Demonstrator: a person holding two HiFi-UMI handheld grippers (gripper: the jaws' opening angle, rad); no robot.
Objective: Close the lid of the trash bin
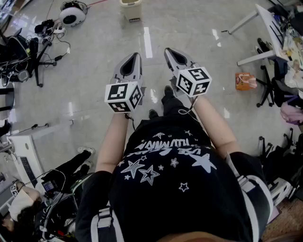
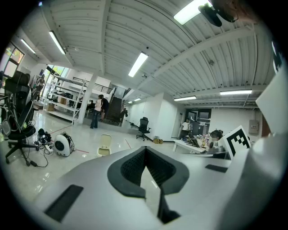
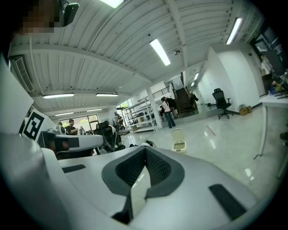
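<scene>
- what are the two grippers up to?
- nothing much. the person holds them out side by side, both pointing forward over the shiny floor (image 1: 94, 75). the left gripper (image 2: 145, 148) has its jaws closed, tips meeting, with nothing pinched between them.
- and the other one?
- same. the right gripper (image 3: 145, 148) has its jaws brought together at the tips, and the gap behind them is bare. neither touches anything.
- where's the trash bin?
- the trash bin (image 1: 131, 12) stands on the floor straight ahead of the person, well apart from both grippers, roughly in line with the gap between them. it's small and cream coloured.
- which way is it facing?
- it stands upright with its mouth open to the ceiling. the lid (image 2: 105, 139) is raised, standing nearly vertical at the far edge, its inner side turned toward the grippers.
- anything near it?
- a round white device (image 1: 72, 15) sits on the floor off to the left, near a tangle of cables.
</scene>
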